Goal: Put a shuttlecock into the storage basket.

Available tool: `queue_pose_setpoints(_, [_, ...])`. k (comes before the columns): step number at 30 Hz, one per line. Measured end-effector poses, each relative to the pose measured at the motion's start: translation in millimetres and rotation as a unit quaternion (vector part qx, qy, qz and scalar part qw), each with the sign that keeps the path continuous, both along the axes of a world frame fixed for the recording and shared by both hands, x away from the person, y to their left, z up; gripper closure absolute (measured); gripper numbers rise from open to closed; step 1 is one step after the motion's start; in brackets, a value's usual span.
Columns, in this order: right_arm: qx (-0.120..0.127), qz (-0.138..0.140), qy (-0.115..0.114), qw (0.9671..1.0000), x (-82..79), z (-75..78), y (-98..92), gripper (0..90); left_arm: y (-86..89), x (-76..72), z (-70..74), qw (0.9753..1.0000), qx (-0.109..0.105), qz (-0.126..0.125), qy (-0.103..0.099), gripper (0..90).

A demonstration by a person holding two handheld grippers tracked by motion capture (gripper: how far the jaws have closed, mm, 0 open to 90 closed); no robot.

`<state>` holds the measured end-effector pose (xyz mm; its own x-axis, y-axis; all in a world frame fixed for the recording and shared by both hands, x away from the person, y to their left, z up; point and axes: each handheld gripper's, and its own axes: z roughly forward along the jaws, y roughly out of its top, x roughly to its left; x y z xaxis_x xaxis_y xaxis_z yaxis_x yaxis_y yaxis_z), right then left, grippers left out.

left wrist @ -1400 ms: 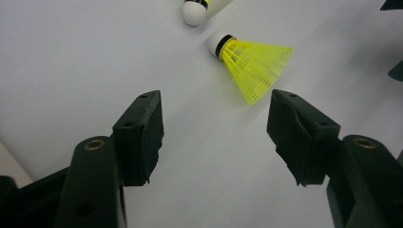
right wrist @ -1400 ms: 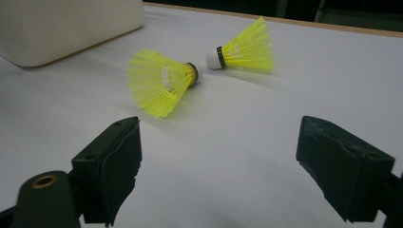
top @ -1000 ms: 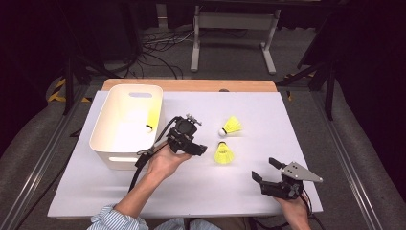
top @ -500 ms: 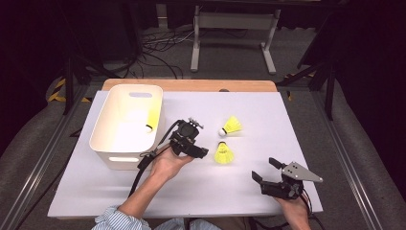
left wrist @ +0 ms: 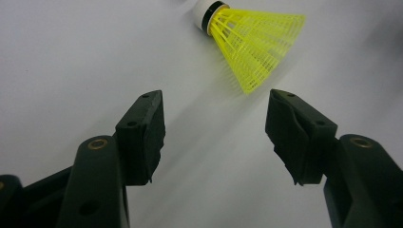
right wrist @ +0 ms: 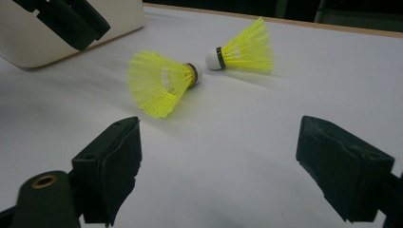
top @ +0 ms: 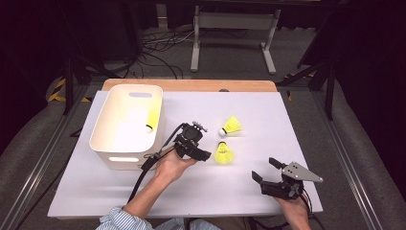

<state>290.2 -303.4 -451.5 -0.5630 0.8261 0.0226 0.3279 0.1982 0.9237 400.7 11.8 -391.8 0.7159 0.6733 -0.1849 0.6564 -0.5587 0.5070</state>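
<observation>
Yellow shuttlecock just beyond left tongs' wide-open, empty jaws.

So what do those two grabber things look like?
Both are black. The left gripper trails a black cable, and that arm wears a blue-striped sleeve. The right gripper carries a grey three-cornered plate. Up close, their blocky jaws have small brass-coloured rings.

The white table is lit brightly from overhead against a dark room, w/ glare seen inside the bin, soft shadows cast under the shuttlecocks (slightly motion-blurred), and near jaws rendered soft in both gripper views.
</observation>
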Motion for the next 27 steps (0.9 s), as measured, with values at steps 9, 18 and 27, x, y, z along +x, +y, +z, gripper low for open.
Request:
queue_pose_setpoints(9, [-0.001, 0.000, 0.001, 1.0000, 0.1, -0.1, -0.1, 15.9, -7.1, 1.1, -8.1, 0.9998, 0.017, -0.011, 0.005, 40.1])
queue_pose_setpoints(18, [-0.001, 0.000, 0.001, 1.0000, 0.3, -0.2, -0.1, 15.9, -11.5, 2.8, -12.6, 0.9997, 0.016, -0.016, 0.008, 41.0])
queue_pose_setpoints(27, [-0.001, 0.002, 0.003, 1.0000, 0.5, -0.5, 0.4, 15.9, -18.3, 4.6, -17.7, 0.9995, 0.021, -0.020, 0.012, 41.8])
